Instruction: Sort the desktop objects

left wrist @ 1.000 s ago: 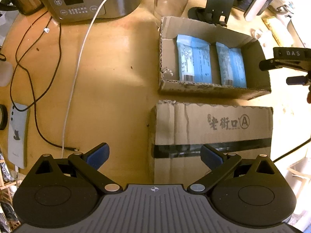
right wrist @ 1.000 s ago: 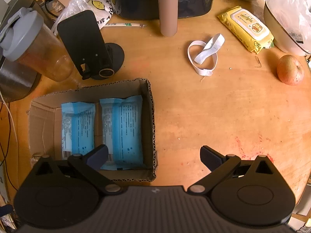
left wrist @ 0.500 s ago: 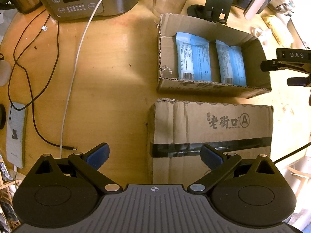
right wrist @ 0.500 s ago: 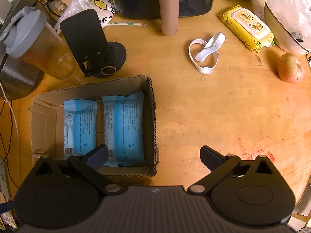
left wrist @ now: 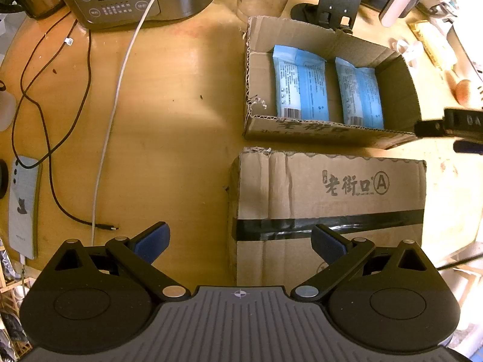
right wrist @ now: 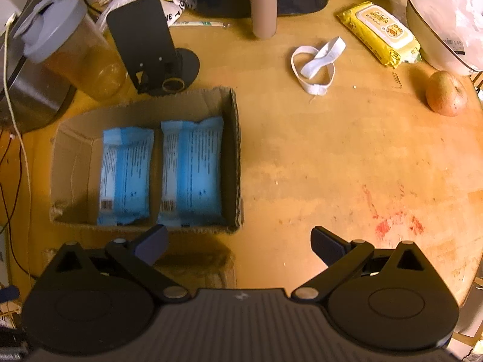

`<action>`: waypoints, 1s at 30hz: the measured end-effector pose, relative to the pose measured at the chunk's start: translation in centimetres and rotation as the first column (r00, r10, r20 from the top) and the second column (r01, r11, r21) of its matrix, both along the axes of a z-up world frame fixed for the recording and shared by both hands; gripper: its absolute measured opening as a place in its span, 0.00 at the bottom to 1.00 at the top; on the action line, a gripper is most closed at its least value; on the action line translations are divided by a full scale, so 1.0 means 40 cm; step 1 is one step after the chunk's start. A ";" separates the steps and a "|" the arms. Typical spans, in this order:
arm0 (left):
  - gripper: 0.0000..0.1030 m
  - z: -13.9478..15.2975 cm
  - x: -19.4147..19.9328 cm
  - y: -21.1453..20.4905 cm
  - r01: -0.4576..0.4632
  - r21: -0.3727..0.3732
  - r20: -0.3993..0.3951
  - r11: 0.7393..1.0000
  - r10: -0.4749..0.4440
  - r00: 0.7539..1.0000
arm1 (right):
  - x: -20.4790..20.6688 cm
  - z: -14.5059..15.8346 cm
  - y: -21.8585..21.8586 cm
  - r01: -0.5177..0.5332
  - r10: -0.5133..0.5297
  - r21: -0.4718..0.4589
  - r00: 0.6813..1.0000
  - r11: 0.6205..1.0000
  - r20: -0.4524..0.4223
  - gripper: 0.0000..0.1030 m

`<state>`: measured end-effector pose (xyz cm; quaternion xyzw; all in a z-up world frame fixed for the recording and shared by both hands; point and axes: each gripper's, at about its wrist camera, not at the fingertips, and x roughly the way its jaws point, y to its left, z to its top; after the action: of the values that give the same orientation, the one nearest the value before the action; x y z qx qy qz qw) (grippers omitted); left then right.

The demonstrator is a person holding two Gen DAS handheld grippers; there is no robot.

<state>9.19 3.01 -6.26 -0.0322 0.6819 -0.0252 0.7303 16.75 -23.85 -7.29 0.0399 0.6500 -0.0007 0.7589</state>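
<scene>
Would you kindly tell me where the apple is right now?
In the right wrist view, the apple lies at the table's far right edge, just below the yellow wipes pack and right of the white elastic band.

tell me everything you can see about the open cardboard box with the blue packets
The open cardboard box is a shallow brown corrugated tray with torn, ragged edges and no lid, resting flat on the wooden table. Two blue packets lie flat inside, side by side, barcodes toward the camera, with bare floor left beside them. A taped closed box sits right by it. Neither tongs touch it.
</scene>
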 end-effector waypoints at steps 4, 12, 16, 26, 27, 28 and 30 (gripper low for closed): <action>1.00 -0.003 -0.002 -0.005 0.001 0.026 0.003 1.000 -0.001 1.000 | -0.033 0.006 0.005 -0.014 0.014 -0.016 1.000 1.000 -0.001 1.00; 1.00 -0.004 -0.009 -0.014 0.012 0.084 0.008 0.996 -0.012 1.000 | -0.086 0.016 0.017 -0.039 0.039 -0.042 0.999 0.998 -0.008 1.00; 1.00 -0.004 -0.014 -0.019 0.013 0.099 0.007 0.995 -0.014 1.000 | -0.112 0.019 0.025 -0.050 0.049 -0.050 0.999 0.998 -0.014 1.00; 1.00 -0.005 -0.019 -0.023 0.009 0.138 0.011 0.990 -0.011 1.000 | -0.159 0.016 0.032 -0.056 0.055 -0.042 0.998 0.998 -0.029 1.00; 1.00 -0.006 -0.020 -0.023 0.008 0.142 0.011 0.990 -0.009 1.000 | -0.163 0.016 0.031 -0.059 0.058 -0.042 0.998 0.997 -0.031 1.00; 1.00 -0.006 -0.020 -0.023 0.006 0.146 0.011 0.989 -0.008 1.000 | -0.166 0.015 0.030 -0.062 0.060 -0.042 0.998 0.997 -0.034 1.00; 1.00 -0.007 -0.022 -0.022 0.004 0.150 0.011 0.989 -0.006 1.000 | -0.171 0.013 0.029 -0.070 0.068 -0.042 0.997 0.997 -0.040 1.00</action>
<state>8.31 2.11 -6.52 0.0247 0.6778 0.0244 0.7344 9.90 -22.67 -6.76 0.0008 0.6654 0.0104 0.7464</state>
